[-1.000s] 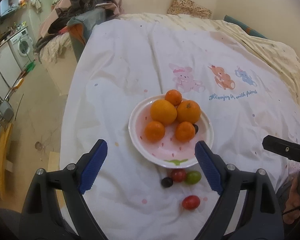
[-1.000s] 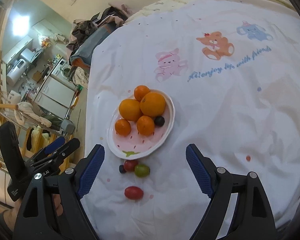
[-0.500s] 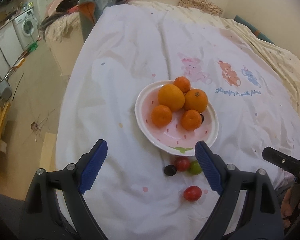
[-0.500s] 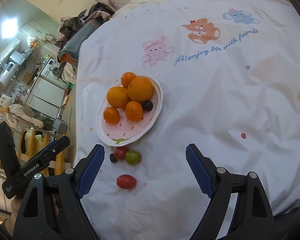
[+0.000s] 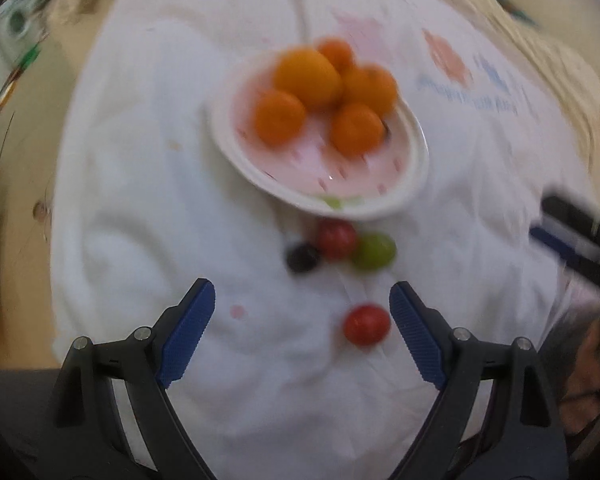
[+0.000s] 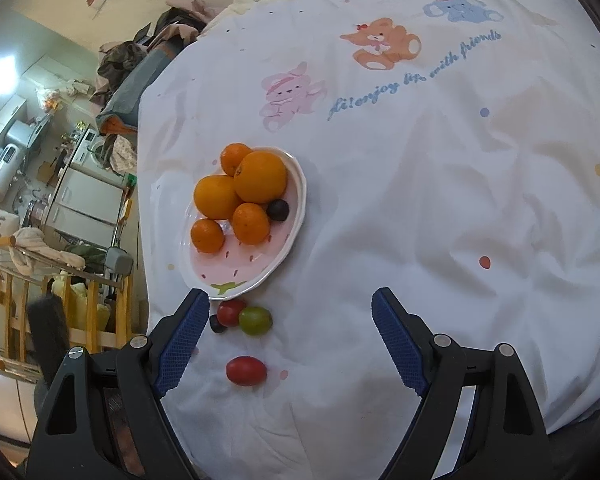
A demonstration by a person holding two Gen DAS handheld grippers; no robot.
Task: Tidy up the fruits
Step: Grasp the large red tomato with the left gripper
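White cotton sheet [image 6: 440,220]: printed with bear, rabbit and elephant figures plus blue script; covers the bed and carries everything below.
Plate [image 6: 288,240]: white rim, pink centre; at 10 o'clock in the right wrist view, 12 o'clock in the blurred left wrist view [image 5: 416,184].
Oranges [image 6: 260,177]: five, piled at the plate's 12 o'clock end, touching one another [image 5: 308,80].
Dark grape on plate [image 6: 277,210]: touching the pile at its 3 o'clock side.
Loose cluster: red tomato [image 6: 230,312], green tomato [image 6: 255,321] and a small dark berry [image 6: 217,325], touching, on the sheet just beside the plate's 6 o'clock rim.
Lone red tomato [image 6: 246,370]: on the sheet at 6 o'clock from the cluster, apart from it [image 5: 366,325].
Left gripper [image 5: 302,332]: jaws released wide, holding nothing; lone tomato just inside the 3 o'clock jaw.
Right gripper [image 6: 290,340]: jaws released wide, empty, above the sheet.
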